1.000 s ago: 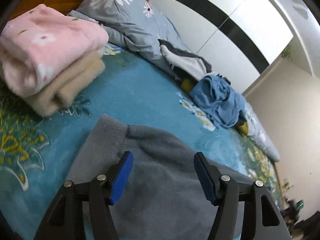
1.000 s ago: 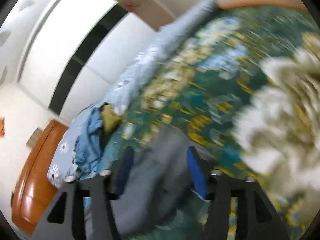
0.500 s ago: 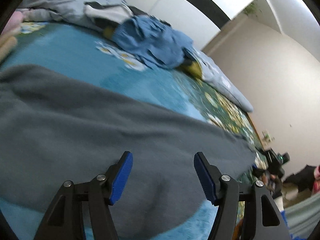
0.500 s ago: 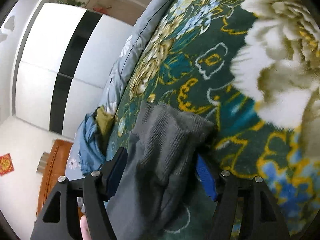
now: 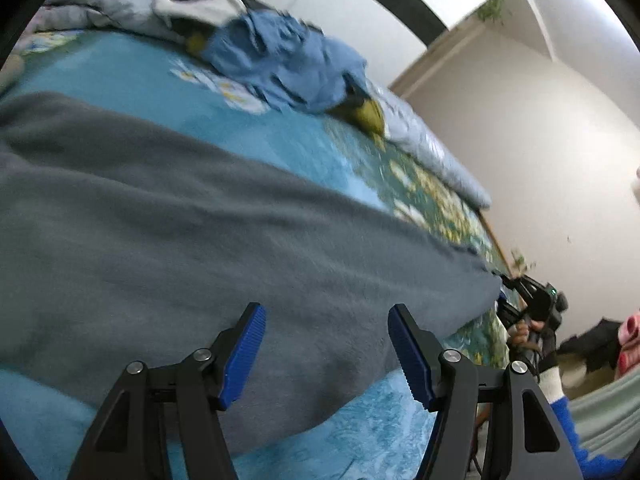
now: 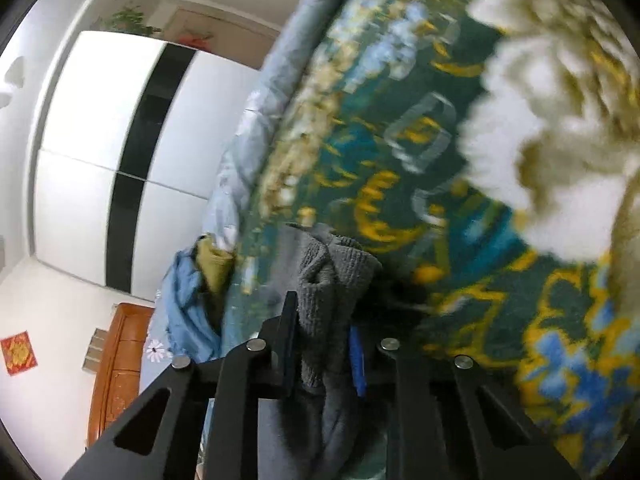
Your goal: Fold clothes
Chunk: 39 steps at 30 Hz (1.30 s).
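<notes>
Grey knit garment [image 5: 208, 216] lies stretched across the teal floral blanket [image 5: 132, 68]. The right gripper [image 6: 324, 344] is closing on its ribbed cuff [image 6: 332, 264], fabric pinched between the jaws; the left gripper [image 5: 324, 344] hovers wide over the near hem, gripping nothing. Likely next: seize that hem, then fold across. Bare blanket beyond the garment leaves room; crumpled blue clothes [image 5: 280, 68] lie farther back.

- My left gripper [image 5: 326, 350] is a black plastic frame with triangular cut-outs, silver round screws at the pivots, and two ribbed blue pads [image 5: 244, 354].
- My right gripper [image 6: 322, 354] has the same black frame with silver screws; one blue pad edge [image 6: 357, 360] shows.
- Beside the left gripper's right finger I see my sleeve [image 5: 570, 420]: fuzzy bright blue with a white cuff.
</notes>
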Each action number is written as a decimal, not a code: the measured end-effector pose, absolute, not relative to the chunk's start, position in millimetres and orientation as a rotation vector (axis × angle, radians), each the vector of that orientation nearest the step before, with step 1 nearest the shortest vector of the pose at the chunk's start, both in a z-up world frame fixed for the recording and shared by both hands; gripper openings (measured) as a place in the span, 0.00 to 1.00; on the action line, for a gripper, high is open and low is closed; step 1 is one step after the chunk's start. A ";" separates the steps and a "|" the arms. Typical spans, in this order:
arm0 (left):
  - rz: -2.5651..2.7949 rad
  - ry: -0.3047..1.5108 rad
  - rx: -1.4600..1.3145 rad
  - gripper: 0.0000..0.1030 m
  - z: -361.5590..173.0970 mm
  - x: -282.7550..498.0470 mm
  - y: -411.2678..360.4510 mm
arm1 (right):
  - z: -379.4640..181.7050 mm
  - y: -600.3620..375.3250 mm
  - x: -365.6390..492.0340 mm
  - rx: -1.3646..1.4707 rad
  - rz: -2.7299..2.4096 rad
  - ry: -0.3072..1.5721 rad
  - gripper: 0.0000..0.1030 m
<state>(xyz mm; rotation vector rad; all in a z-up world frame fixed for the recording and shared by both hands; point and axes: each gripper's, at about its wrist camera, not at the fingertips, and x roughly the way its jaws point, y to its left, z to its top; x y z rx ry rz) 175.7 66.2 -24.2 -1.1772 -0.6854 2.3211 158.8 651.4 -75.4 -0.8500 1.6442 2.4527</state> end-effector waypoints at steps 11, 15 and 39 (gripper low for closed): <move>2.530 -1.012 -0.977 0.67 -3.9 204.9 -60.2 | 68.3 514.9 131.6 -0.803 3.030 1.196 0.21; 2.632 -1.164 -0.941 0.68 -9.5 227.1 -117.3 | 89.3 427.8 118.1 -0.904 3.220 0.940 0.21; 2.552 -1.426 -1.097 0.68 -72.9 224.7 -171.7 | -42.8 150.0 163.1 -1.495 3.382 -0.074 0.37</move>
